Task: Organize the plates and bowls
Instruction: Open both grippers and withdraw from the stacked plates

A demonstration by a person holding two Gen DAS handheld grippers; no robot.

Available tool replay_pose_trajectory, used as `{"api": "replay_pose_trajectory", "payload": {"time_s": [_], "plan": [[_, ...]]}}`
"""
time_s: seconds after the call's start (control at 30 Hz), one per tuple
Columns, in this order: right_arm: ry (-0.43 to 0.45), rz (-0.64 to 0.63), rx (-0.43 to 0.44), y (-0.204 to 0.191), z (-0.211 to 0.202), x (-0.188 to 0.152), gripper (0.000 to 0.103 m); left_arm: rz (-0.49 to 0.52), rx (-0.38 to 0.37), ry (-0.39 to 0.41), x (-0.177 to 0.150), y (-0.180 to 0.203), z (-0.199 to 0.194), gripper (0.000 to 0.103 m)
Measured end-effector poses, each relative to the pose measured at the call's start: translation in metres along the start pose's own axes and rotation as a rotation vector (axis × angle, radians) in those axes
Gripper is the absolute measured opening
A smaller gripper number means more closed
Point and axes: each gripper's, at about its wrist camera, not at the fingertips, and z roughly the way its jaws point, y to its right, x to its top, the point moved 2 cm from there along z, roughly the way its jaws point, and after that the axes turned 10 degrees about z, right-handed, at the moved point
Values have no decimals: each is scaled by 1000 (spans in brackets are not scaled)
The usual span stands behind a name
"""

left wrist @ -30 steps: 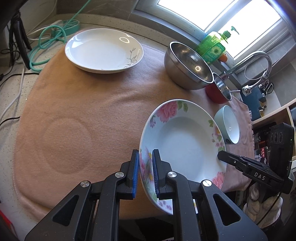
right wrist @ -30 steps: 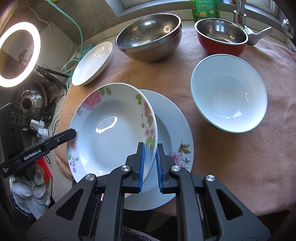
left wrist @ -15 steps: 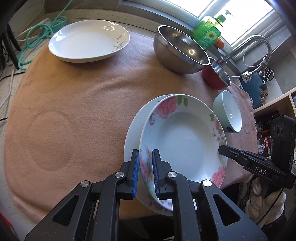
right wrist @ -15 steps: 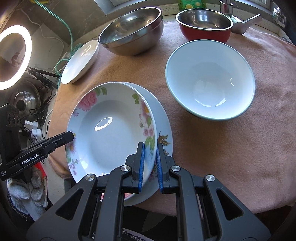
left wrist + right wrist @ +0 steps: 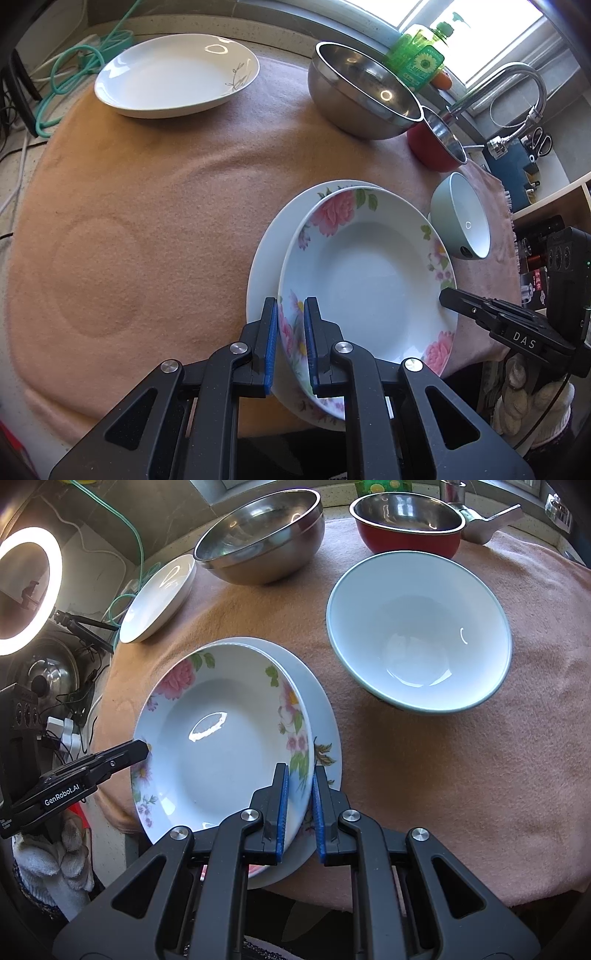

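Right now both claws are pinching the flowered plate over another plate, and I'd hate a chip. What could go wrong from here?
1. The pink-flowered white plate sits off-centre over the white plate beneath; released so, it may slide or clink.
2. The left claw and right claw grip only thin rim edges; uneven release could tip it.
3. The stack overhangs the peach cloth's near edge, so it could fall.
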Motion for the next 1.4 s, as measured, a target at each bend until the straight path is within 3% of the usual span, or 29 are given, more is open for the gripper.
{"api": "replay_pose_trajectory", "payload": {"time_s": [0.23,0.53,0.63,0.8,0.9,1.07,1.1,1.23,1.27,1.4], "plan": [[-6,-22,-7,-7,2,-1,22,5,4,-3,1,1,1,12],[-6,-35,-22,-8,2,1,22,3,1,-5,2,0,1,12],[11,-49,-37,-9,-1,1,31,-1,-3,0,2,-1,0,12],[38,-62,-41,-12,-10,3,34,1,-3,13,4,-2,-5,15],[49,-54,-41,-11,-14,4,44,-1,-4,19,4,-4,-7,15],[58,-48,-37,-10,-18,4,45,-2,-2,28,5,-6,-10,15],[59,-47,-37,-11,-18,5,48,-2,-3,30,5,-6,-11,15],[80,-43,-29,-16,-23,6,75,-6,-6,35,6,-7,-13,15],[85,-43,-28,-17,-24,7,77,-6,-7,36,7,-8,-14,19],[94,-42,-25,-22,-27,9,81,-20,-5,50,8,-12,-18,54]]}}
